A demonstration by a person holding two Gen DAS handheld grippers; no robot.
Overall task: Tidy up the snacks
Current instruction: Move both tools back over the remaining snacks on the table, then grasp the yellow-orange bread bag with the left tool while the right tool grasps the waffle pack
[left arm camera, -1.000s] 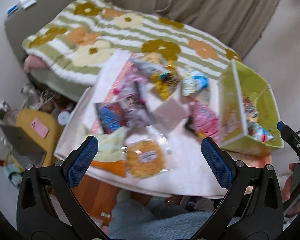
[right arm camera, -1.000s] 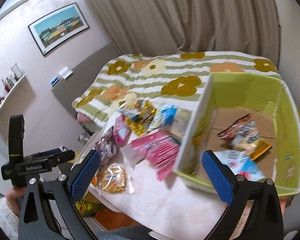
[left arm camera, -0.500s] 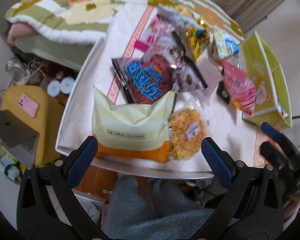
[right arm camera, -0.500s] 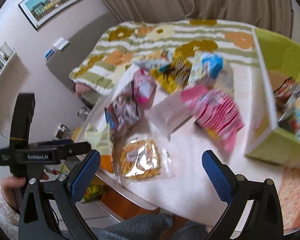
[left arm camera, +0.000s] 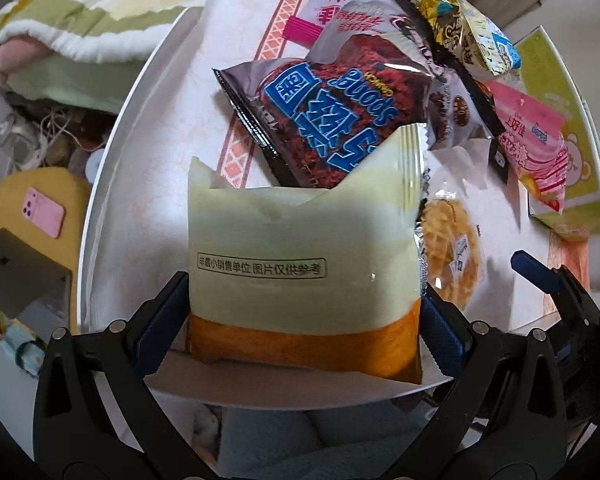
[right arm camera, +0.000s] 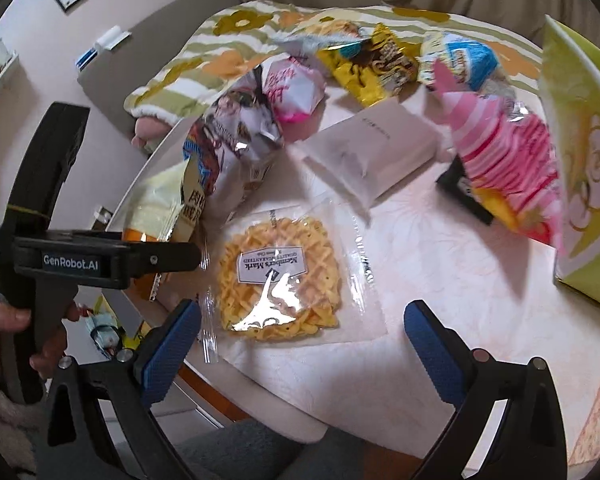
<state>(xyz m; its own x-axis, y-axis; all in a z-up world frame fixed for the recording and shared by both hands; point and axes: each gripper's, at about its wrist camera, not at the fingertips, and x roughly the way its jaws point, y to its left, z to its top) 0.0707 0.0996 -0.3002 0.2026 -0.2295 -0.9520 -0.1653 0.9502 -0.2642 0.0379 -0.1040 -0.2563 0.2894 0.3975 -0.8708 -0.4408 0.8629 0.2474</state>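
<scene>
A cream-and-orange snack packet [left arm camera: 300, 240] lies at the near edge of the round white table [left arm camera: 112, 160]. My left gripper [left arm camera: 300, 324] is open, with the packet's orange end between its blue pads. Whether the pads touch it I cannot tell. Behind it lies a dark packet with blue letters [left arm camera: 320, 112]. My right gripper [right arm camera: 300, 344] is open just in front of a clear-wrapped round waffle cookie [right arm camera: 278, 276], holding nothing. A green box [right arm camera: 580, 120] stands at the right.
More snacks crowd the table: a white flat packet [right arm camera: 372, 152], a pink striped bag [right arm camera: 508, 152] leaning on the box, a yellow bag [right arm camera: 372, 68]. A flowered blanket [left arm camera: 80, 12] covers a bed behind. A yellow stool with a pink phone [left arm camera: 44, 212] stands left.
My left gripper dropped down and forward until the cream-and-orange packet sits between its fingers. My right gripper swung left from the green box to the waffle cookie. Both stayed open.
</scene>
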